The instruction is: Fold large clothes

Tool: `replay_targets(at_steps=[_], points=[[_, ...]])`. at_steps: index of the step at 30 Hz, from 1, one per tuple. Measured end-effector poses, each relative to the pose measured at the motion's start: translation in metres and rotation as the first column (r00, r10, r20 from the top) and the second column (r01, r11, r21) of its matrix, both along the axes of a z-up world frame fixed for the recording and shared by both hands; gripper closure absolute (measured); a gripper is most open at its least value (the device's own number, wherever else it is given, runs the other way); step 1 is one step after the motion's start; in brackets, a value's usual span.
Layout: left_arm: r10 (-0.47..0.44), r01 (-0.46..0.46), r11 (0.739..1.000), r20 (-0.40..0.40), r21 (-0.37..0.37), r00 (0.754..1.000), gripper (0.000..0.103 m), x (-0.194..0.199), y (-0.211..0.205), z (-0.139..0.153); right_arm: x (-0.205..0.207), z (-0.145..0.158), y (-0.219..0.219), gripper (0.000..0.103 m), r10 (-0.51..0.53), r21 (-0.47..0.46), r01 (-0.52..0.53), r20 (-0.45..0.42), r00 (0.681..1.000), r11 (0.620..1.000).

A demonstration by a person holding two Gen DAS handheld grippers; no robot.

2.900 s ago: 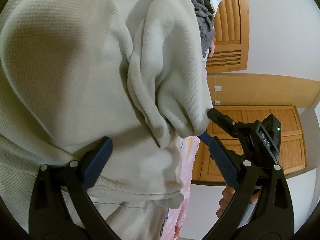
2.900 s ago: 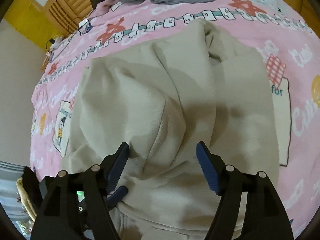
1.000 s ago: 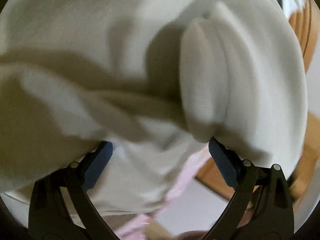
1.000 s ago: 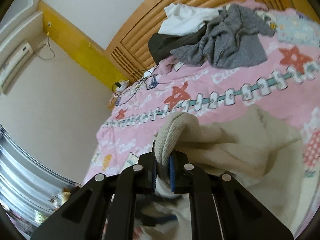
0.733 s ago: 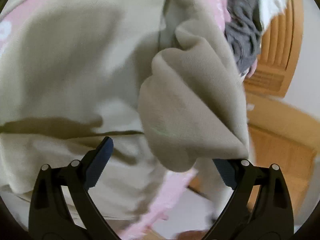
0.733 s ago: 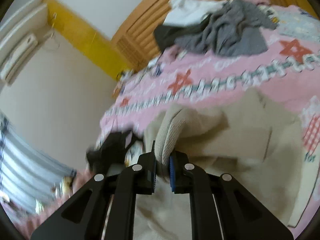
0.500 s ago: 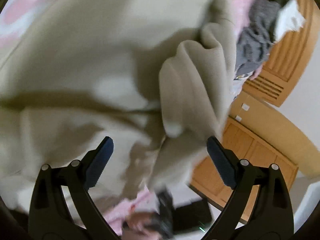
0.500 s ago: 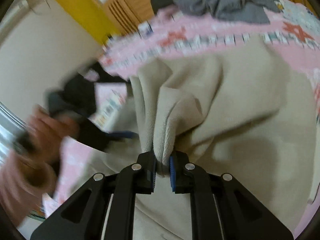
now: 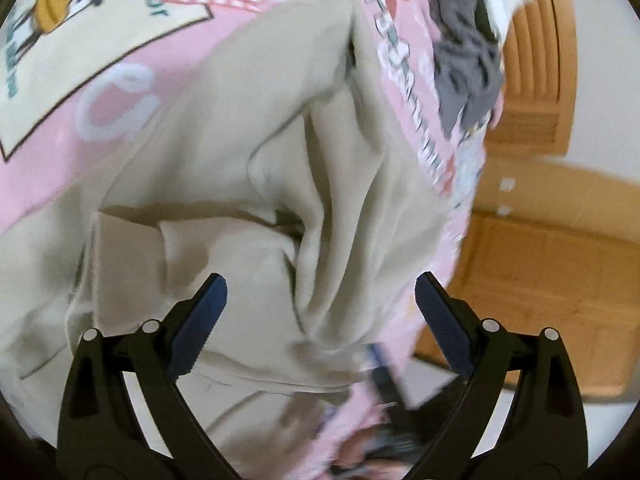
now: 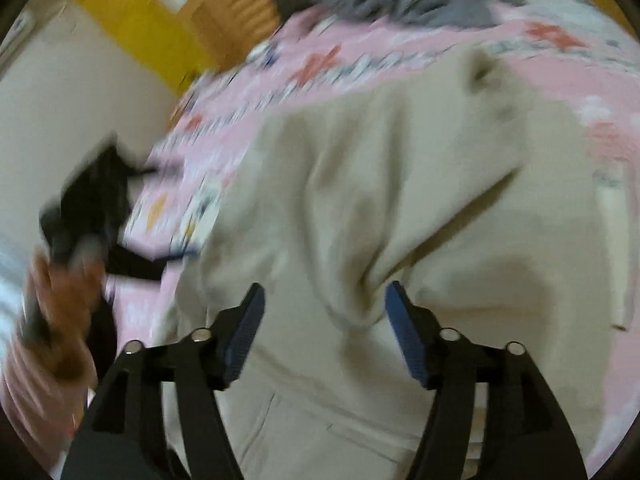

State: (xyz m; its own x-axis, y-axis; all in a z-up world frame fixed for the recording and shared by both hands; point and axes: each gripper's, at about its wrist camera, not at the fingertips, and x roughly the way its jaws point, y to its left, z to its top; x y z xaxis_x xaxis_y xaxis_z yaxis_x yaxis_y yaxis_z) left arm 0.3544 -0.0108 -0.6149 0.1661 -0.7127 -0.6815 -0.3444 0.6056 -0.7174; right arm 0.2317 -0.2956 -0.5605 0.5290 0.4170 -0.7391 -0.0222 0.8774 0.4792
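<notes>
A large beige garment (image 9: 224, 152) lies rumpled on the pink printed bedspread (image 9: 120, 92), with a raised fold running down its middle. My left gripper (image 9: 320, 300) hovers above its near part, open, with nothing pressed between the blue pads. In the right wrist view the same beige garment (image 10: 420, 184) fills the centre. My right gripper (image 10: 324, 308) has its jaws opening; a bunched fold sits between them, and the pads are off it. The left gripper shows there as a black blur (image 10: 92, 200) in a person's hand (image 10: 60, 292).
A pile of grey and white clothes (image 9: 468, 60) lies at the far end of the bed against a wooden headboard (image 9: 536, 40). A wooden cabinet (image 9: 540, 280) stands beside the bed's edge. A pale wall (image 10: 72, 100) borders the other side.
The right gripper, earlier shut on a beige fold held up, has come down and parted its jaws, and the fold has dropped. The left gripper has pulled back from the cloth, still open.
</notes>
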Motion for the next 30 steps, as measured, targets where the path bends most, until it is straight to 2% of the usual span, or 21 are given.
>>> replay_targets(at_steps=[3, 7, 12, 13, 16, 17, 18, 20, 22, 24, 25, 26, 27, 30], points=[[-0.051, 0.051, 0.997, -0.009, 0.058, 0.999, 0.010, 0.001, -0.026, -0.008, 0.010, 0.012, -0.033, 0.033, -0.188, -0.097, 0.189, 0.023, 0.982, 0.977], [-0.045, 0.048, 0.988, -0.020, 0.145, 0.999, 0.010, 0.002, -0.041, -0.024, 0.037, 0.003, -0.064, 0.033, -0.285, -0.073, 0.283, -0.025, 0.958, 0.956], [0.009, -0.008, 0.998, -0.012, 0.065, 1.000, 0.010, 0.025, -0.055, -0.040, 0.066, -0.015, -0.074, 0.032, -0.320, 0.021, 0.323, -0.094, 0.943, 0.946], [0.022, -0.021, 0.998, -0.017, 0.053, 1.000, 0.010, 0.030, -0.058, -0.044, 0.072, -0.021, -0.076, 0.032, -0.327, 0.011, 0.331, -0.125, 0.937, 0.944], [0.040, -0.034, 0.996, -0.075, 0.080, 0.996, 0.011, 0.044, -0.066, -0.062, 0.089, -0.045, -0.082, 0.033, -0.360, -0.006, 0.368, -0.221, 0.906, 0.930], [0.042, -0.034, 0.995, -0.089, 0.090, 0.995, 0.013, 0.048, -0.068, -0.067, 0.092, -0.054, -0.086, 0.037, -0.366, 0.018, 0.382, -0.247, 0.897, 0.924], [0.058, -0.045, 0.992, -0.110, 0.118, 0.992, 0.019, 0.053, -0.066, -0.077, 0.095, -0.062, -0.088, 0.052, -0.360, 0.044, 0.384, -0.265, 0.894, 0.922], [0.152, -0.139, 0.987, -0.158, 0.086, 0.976, 0.021, 0.053, -0.053, -0.091, 0.101, -0.071, -0.089, 0.077, -0.321, 0.064, 0.350, -0.272, 0.907, 0.935], [0.231, -0.223, 0.973, -0.191, 0.064, 0.954, 0.027, 0.055, -0.041, -0.097, 0.104, -0.067, -0.088, 0.082, -0.300, 0.032, 0.315, -0.228, 0.926, 0.949], [0.220, -0.207, 0.974, -0.177, 0.089, 0.959, 0.042, 0.060, -0.038, -0.089, 0.105, -0.053, -0.086, 0.087, -0.253, 0.034, 0.260, -0.134, 0.958, 0.965], [0.206, -0.193, 0.976, -0.154, 0.096, 0.966, 0.046, 0.061, -0.039, -0.082, 0.103, -0.046, -0.087, 0.088, -0.233, 0.043, 0.238, -0.090, 0.968, 0.970], [0.199, -0.187, 0.978, -0.136, 0.096, 0.971, 0.059, 0.062, -0.039, -0.076, 0.100, -0.039, -0.088, 0.089, -0.218, 0.053, 0.220, -0.048, 0.975, 0.974], [0.177, -0.171, 0.982, -0.085, 0.078, 0.980, 0.080, 0.064, -0.039, -0.067, 0.095, -0.033, -0.091, 0.089, -0.205, 0.081, 0.205, -0.010, 0.979, 0.975], [0.125, -0.125, 0.981, 0.011, 0.145, 0.992, 0.081, 0.072, -0.039, -0.045, 0.082, -0.028, -0.102, 0.090, -0.156, 0.153, 0.146, 0.050, 0.987, 0.977]])
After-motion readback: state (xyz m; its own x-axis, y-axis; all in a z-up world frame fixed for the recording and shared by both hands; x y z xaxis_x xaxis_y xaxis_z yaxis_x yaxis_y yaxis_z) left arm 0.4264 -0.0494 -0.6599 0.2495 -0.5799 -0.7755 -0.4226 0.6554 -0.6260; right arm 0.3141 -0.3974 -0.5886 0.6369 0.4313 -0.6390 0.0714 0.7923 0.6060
